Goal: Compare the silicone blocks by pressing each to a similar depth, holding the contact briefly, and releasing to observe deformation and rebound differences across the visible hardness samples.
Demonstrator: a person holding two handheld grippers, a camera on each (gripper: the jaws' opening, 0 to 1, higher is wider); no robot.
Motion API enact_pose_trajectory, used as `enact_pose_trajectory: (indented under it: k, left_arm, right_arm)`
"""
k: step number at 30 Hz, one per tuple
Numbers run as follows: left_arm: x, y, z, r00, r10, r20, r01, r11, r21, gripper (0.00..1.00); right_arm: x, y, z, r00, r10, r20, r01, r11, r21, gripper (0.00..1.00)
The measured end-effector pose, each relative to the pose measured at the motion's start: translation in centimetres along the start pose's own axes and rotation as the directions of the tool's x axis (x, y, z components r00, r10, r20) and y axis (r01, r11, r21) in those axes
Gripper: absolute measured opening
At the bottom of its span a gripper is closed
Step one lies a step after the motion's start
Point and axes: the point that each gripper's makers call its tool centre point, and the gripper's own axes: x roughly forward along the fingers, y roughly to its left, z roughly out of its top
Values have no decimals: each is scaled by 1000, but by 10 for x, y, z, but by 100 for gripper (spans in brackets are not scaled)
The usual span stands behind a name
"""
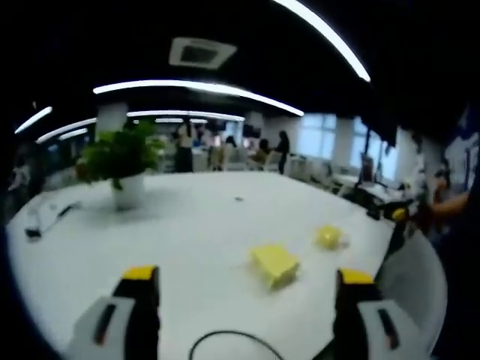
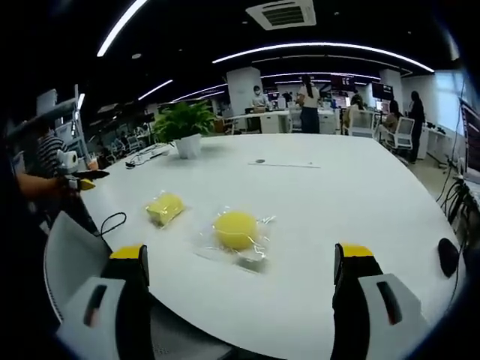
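Note:
Two yellow silicone blocks lie on the white table (image 1: 202, 225), each in a clear wrapper. The square block (image 1: 274, 264) sits just ahead of my left gripper (image 1: 247, 276), which is open and holds nothing. The round block (image 1: 328, 237) lies further right. In the right gripper view the round block (image 2: 236, 229) is nearest, ahead of my open right gripper (image 2: 240, 259), and the square block (image 2: 165, 208) lies to its left. Neither gripper touches a block. A hand-held, yellow-tipped gripper (image 1: 397, 214) shows at the table's right edge, and one (image 2: 82, 182) at the left edge.
A potted plant (image 1: 124, 161) (image 2: 184, 124) stands far back on the table. A grey chair back (image 1: 409, 277) (image 2: 71, 262) is at the table's edge. A black cable (image 1: 225, 341) loops near my left jaws. A dark object (image 2: 448, 255) lies at the right edge. People stand in the office beyond.

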Motion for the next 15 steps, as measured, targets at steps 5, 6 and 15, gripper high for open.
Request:
enact_pose_trajectory:
  k: [5, 6, 15]
  left_arm:
    - [-1, 3, -8, 1000, -4, -29, 4, 1000, -11, 100]
    - [-1, 4, -8, 1000, -4, -31, 3, 1000, -12, 100]
    - [10, 8, -2, 999, -23, -40, 23, 1000, -14, 100]
  right_arm:
    - [1, -3, 12, 1000, 1, 9, -1, 1000, 22, 96]
    - [1, -2, 14, 1000, 1, 15, -2, 1000, 17, 96]
    - [-6, -10, 12, 998, -37, 50, 39, 998, -43, 97]
